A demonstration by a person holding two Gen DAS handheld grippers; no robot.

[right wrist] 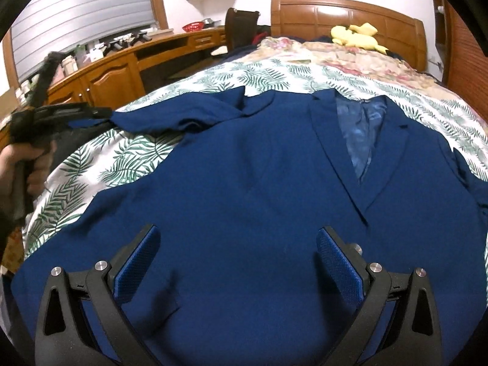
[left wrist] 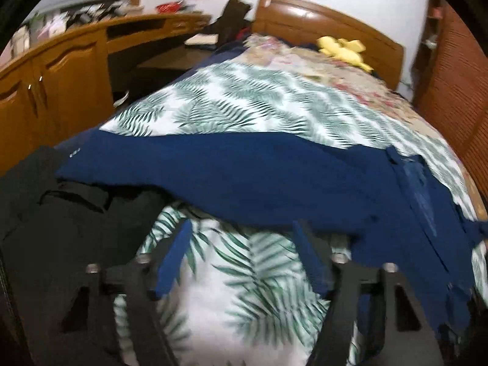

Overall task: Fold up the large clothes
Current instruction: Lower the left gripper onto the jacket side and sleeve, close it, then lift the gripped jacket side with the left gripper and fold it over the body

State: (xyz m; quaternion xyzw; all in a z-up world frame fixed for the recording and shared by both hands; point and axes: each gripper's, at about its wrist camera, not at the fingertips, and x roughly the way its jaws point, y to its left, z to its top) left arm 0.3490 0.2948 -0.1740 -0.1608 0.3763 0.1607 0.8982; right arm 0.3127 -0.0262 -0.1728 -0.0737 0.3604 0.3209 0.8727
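Your one navy blazer [right wrist: 244, 183] lies front-up on the leaf-print bed cover [right wrist: 122, 164], collar toward the headboard [right wrist: 347, 18] at the top of the frame, one sleeve [right wrist: 158, 122] stretched toward the left edge. Your right gripper [right wrist: 238, 262] hovers over its lower front, jaws open and empty. Only the right view shows your left gripper [right wrist: 103, 116] at that sleeve's end, while the left view shows its jaws apart over bare cover, plus dark clothing [left wrist: 61, 213] at lower left.

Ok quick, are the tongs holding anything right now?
Left tongs: open, at the edge of the blue jacket, gripping nothing.
Right tongs: open over it, holding nothing.
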